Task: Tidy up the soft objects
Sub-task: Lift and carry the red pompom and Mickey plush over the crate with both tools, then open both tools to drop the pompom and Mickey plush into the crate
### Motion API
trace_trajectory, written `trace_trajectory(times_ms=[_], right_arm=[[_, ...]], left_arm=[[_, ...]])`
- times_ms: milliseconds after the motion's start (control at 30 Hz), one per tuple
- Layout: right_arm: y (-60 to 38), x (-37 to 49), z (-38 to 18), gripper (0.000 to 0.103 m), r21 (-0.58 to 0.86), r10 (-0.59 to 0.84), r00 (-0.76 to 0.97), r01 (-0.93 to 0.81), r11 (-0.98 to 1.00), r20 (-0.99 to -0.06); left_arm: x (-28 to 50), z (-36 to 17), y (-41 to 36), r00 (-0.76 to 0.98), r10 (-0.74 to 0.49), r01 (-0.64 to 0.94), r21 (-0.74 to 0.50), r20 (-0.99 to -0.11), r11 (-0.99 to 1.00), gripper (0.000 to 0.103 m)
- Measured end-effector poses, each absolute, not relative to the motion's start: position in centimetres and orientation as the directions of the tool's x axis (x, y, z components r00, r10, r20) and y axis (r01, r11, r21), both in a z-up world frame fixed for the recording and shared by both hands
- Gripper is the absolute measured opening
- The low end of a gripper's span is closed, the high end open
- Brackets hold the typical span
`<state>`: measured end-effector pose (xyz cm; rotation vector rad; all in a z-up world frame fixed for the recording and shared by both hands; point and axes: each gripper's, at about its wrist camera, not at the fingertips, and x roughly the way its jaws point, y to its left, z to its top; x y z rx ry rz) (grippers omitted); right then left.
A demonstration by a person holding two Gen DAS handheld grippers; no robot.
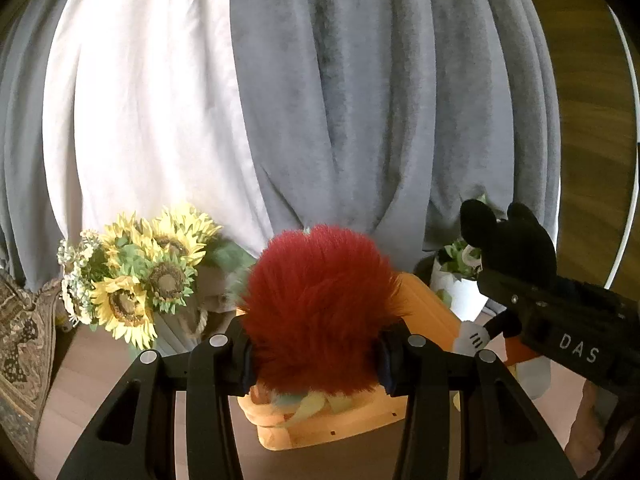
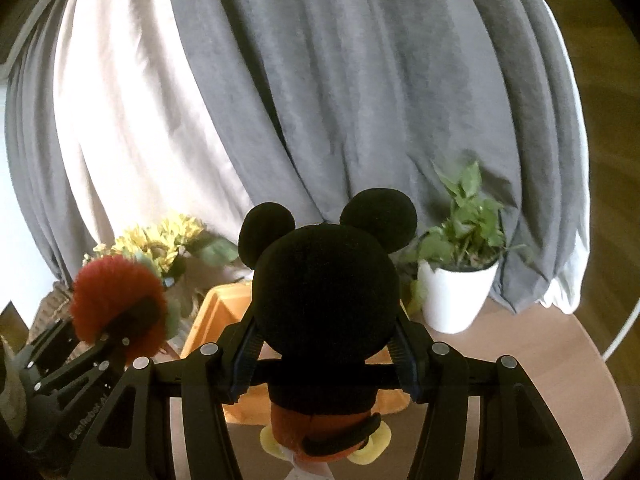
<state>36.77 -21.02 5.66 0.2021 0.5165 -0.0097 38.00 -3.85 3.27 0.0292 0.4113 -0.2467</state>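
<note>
Nearest the left wrist camera, left gripper has its fingers clamped on both sides of a red furry plush, held above the orange bin. Right gripper fingers pinch the black mouse plush at the neck, head up, orange shorts and yellow feet hanging below; it also sits over the orange bin on the wooden table. Behind the bin: sunflower bouquet to the left, white potted plant to the right. Farthest back, grey curtain with a white sheer panel.
</note>
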Motion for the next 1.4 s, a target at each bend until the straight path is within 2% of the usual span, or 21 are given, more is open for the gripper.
trace_trajectory(times_ms=[467,833,1400], right_arm=[[-20.3,42.5,5.2,0.058,0.176,0.072,0.86,0.021,0.984,-0.506],[-20.4,47.8,2.6,0.058,0.154,0.095,0.833,-0.013,0.988,-0.545],[-20.5,52.5,-5.0,0.058,0.133,0.122,0.699,-0.039,0.99,-0.705]], left_arm=[[42.2,2.4,-3.5,0.878,-0.203,0.218,-0.016,-0.433,0.976,0.045],[46.5,-0.3,-3.9,0.853,-0.193,0.208,-0.023,-0.485,0.978,0.045],[50.9,-7.0,-5.3,0.759,-0.206,0.235,-0.035,-0.618,0.971,0.045]])
